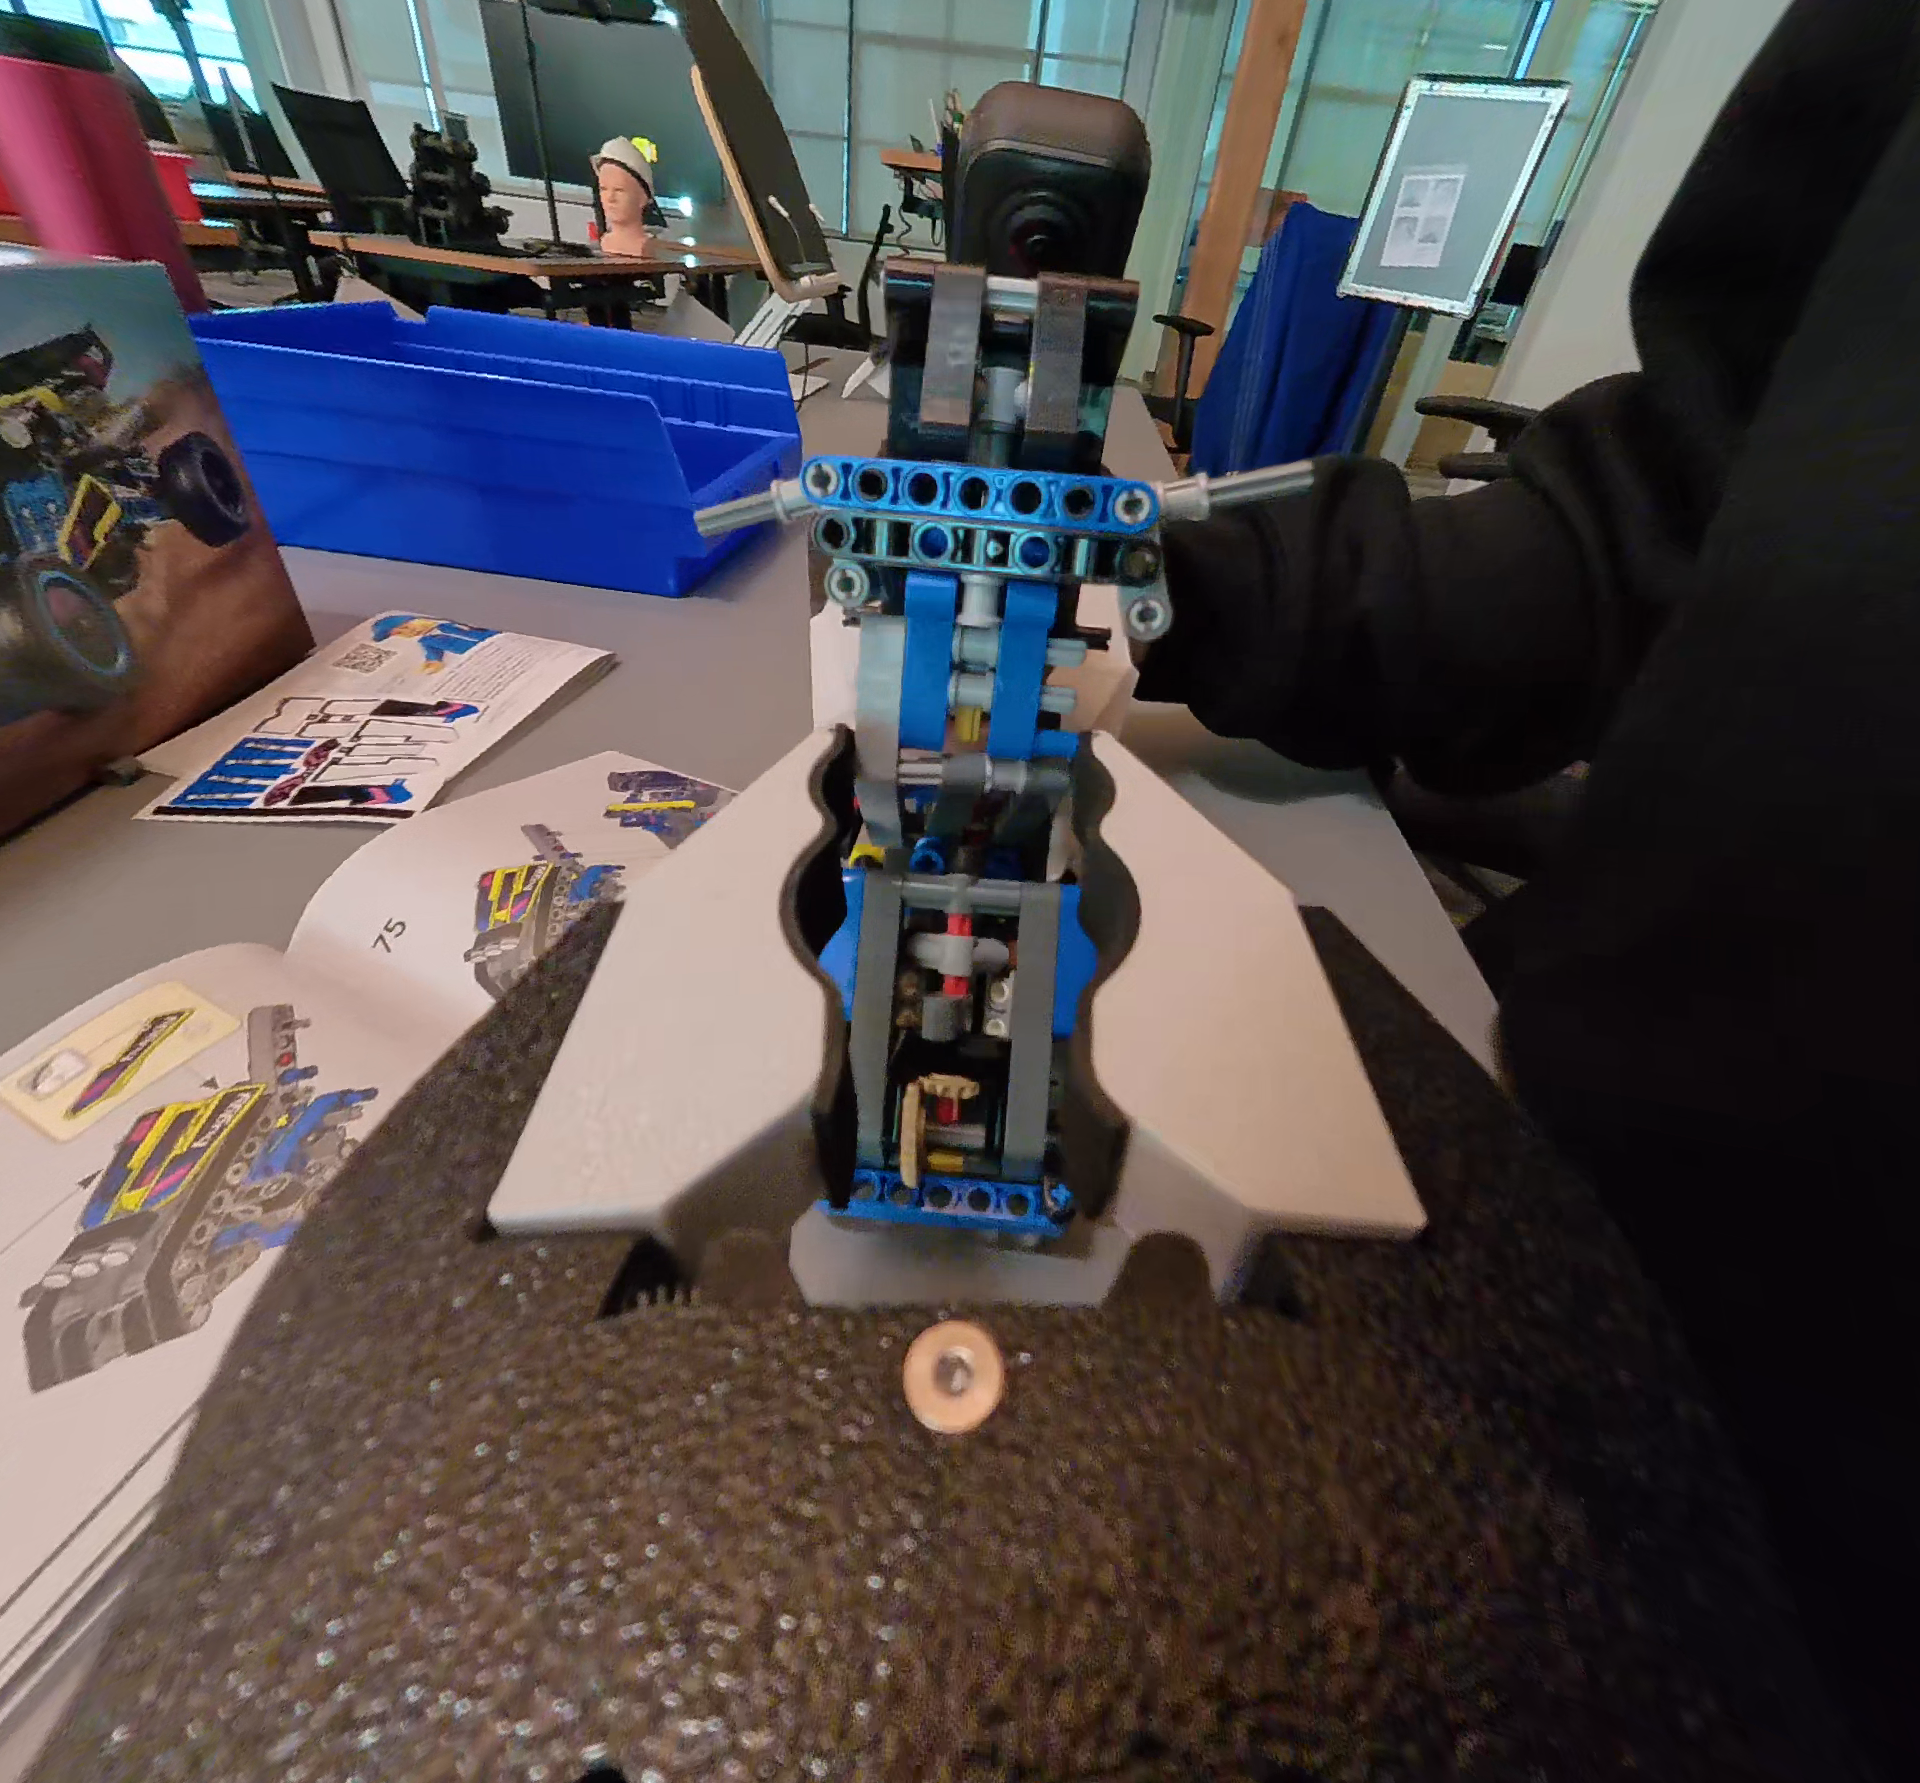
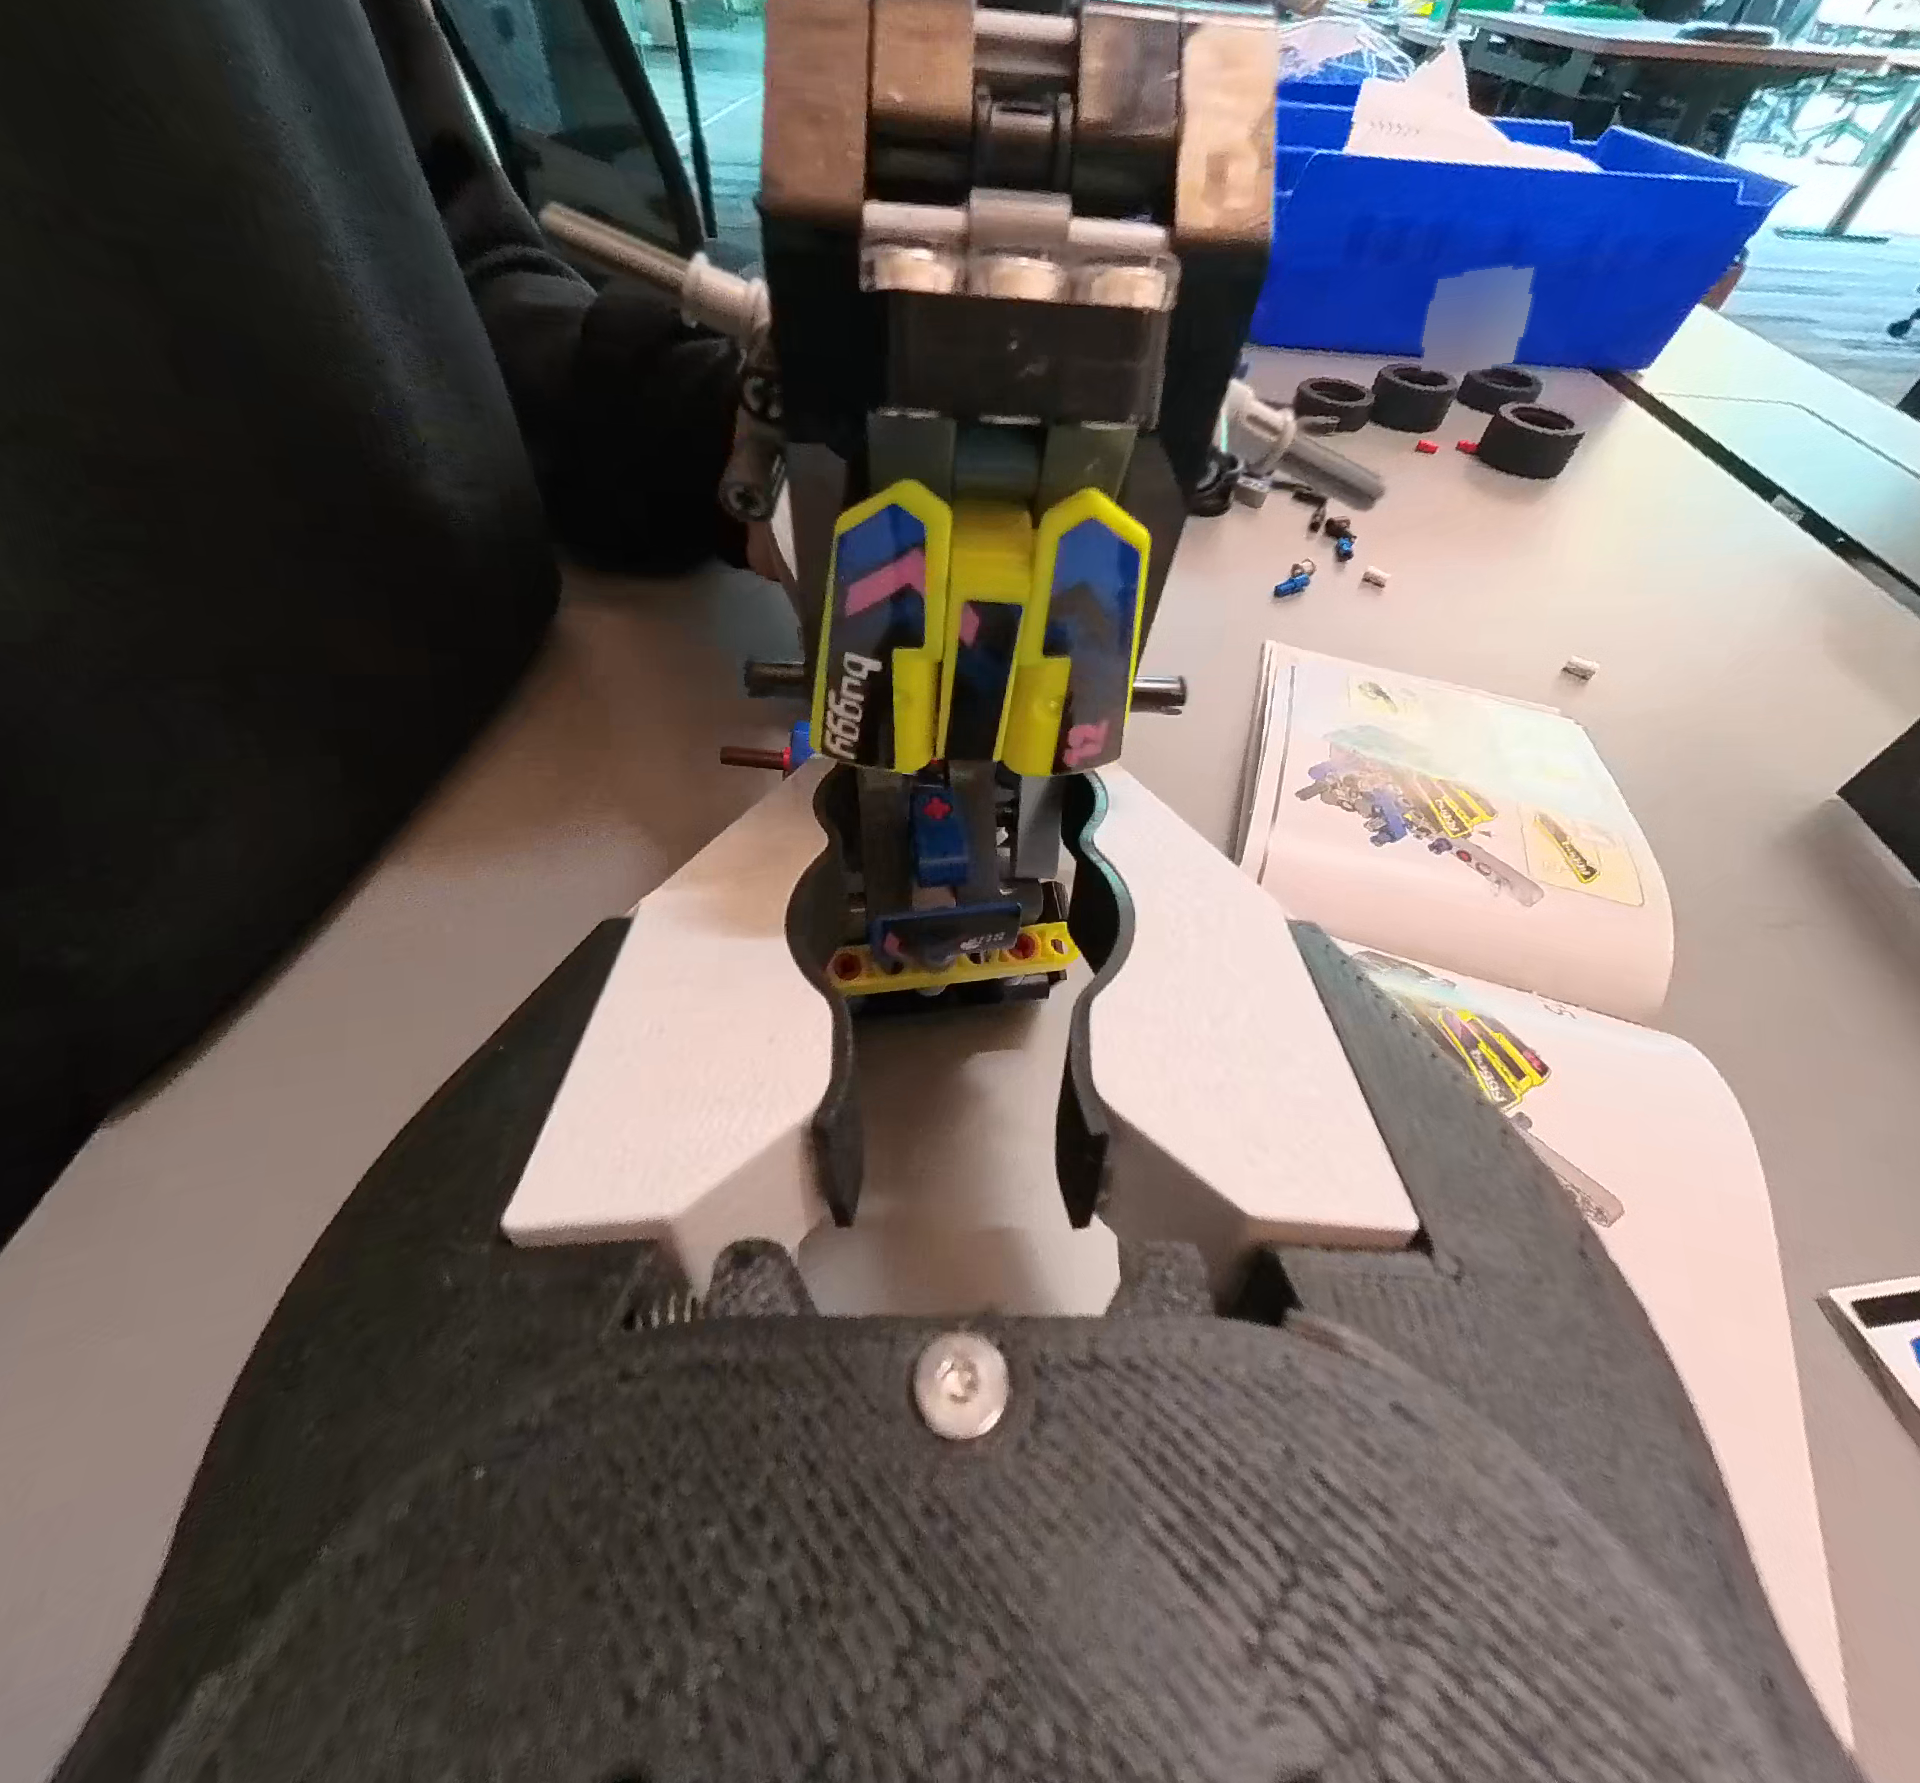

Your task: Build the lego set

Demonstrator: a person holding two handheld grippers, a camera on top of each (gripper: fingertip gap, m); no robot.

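Two grippers, one toy-brick buggy chassis (image 1: pixel 977 798) clamped between them above the grey table (image 1: pixel 644 621): my left gripper (image 1: pixel 961 777) pinches its blue-and-grey underside, my right gripper (image 2: pixel 951 834) its yellow-panelled top. Rigid but press-fit, I judge, so I grip the frame, not the protruding axles. Left of the buggy: instruction booklet (image 1: pixel 312 985), blue bin (image 1: pixel 488 445). Loose tyres (image 2: pixel 1455 403) beyond.
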